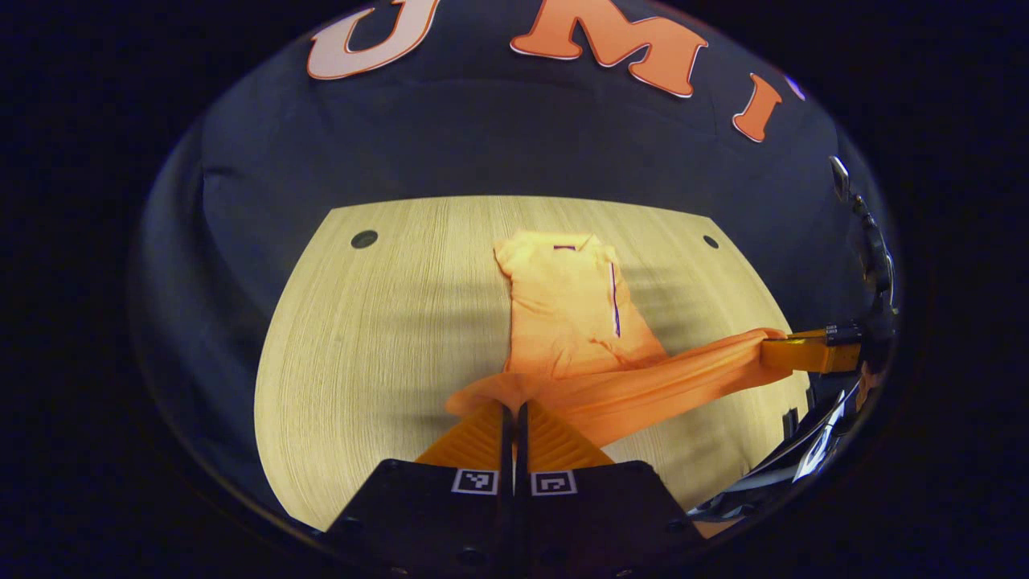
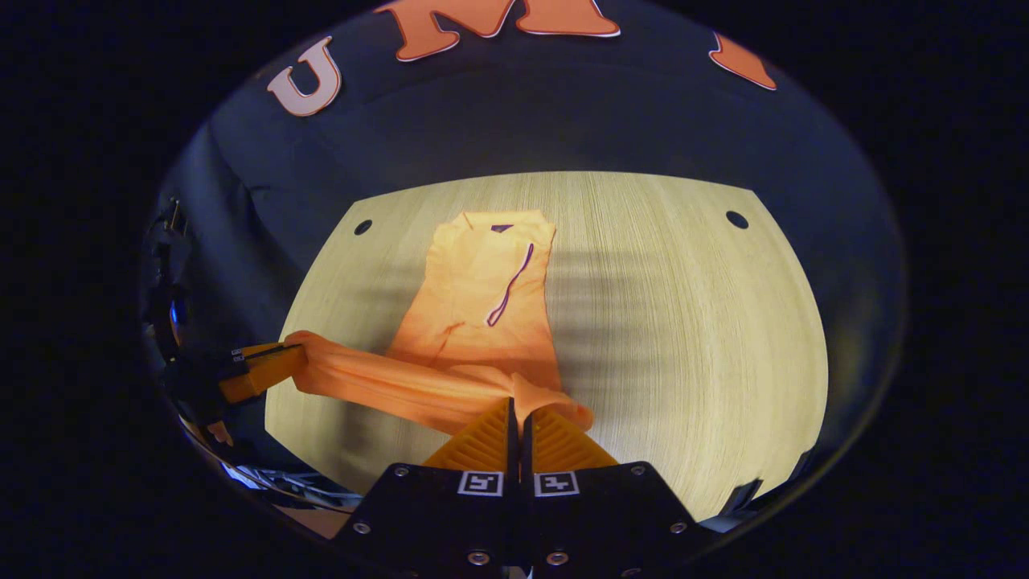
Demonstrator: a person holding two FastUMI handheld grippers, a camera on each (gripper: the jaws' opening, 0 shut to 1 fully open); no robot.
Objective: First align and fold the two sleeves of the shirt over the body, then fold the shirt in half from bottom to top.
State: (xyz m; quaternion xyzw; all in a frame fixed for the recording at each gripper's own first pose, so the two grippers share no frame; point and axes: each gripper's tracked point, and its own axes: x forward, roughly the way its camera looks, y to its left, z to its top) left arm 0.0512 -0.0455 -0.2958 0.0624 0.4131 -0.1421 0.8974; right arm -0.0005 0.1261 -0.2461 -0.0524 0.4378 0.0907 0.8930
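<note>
While the orange polo shirt point(image 1: 572, 310) lies lengthwise on the pale wood-grain tabletop point(image 1: 378, 338), its collar points to the far edge and its sleeves are already folded in over the body, a dark-trimmed edge running down the chest. The near hem is lifted off the table and stretched into a taut band between the two claws. In the left gripper view, the left gripper point(image 1: 514, 410) sits at the near edge with its fingers pressed together on the hem's left corner, fabric bunched over the tips. Far to the right in that view, the right gripper point(image 1: 792, 351) pinches the other corner, just past the table's right side. The right gripper view gives the mirror of this: its own fingers are closed on a fold of orange cloth at the near edge, and the other claw holds the hem out at the left, with part of the rig behind it. The tabletop has rounded far corners, each with a small dark round hole point(image 1: 364, 239) near it, one on the left and one on the right. Soft bands of shadow cross the wood on both sides of the shirt. Black cloth walls the booth behind and beside the table, and beyond the near edges the surroundings are dark.
</note>
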